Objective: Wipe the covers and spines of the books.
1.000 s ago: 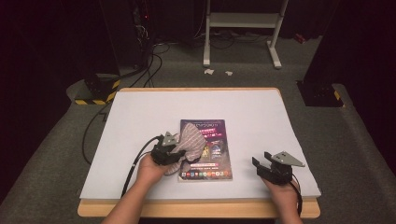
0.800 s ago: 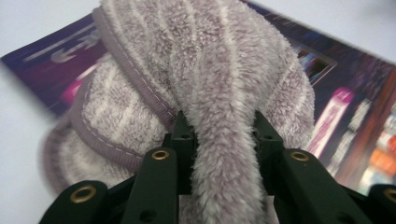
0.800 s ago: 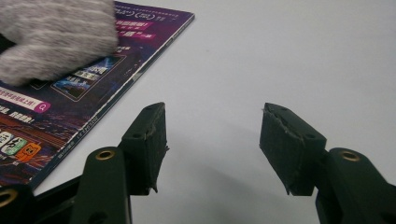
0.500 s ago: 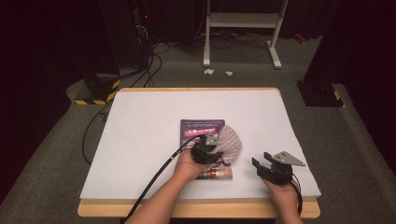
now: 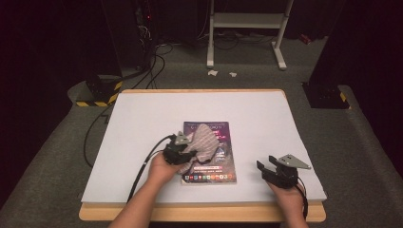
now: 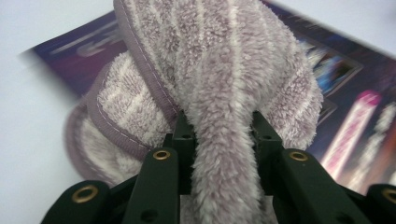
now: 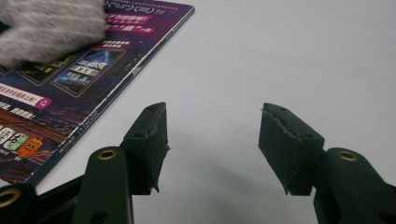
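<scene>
A purple magazine lies flat at the middle of the white table. On its left half rests a fluffy lilac striped cloth, bunched up. My left gripper is shut on a fold of that cloth, which bulges up between the two black jaws and lies over the magazine cover. My right gripper rests on the table to the right of the magazine, jaws open with bare table between them. The magazine's corner and an edge of the cloth lie to its left.
Beyond the far table edge stand a white metal frame, dark equipment with cables and a yellow-black striped block on grey carpet. Bare white table surrounds the magazine on all sides.
My left gripper swept the cloth from the magazine's left side over to its right, then back to the left half. The right gripper has stayed put.
</scene>
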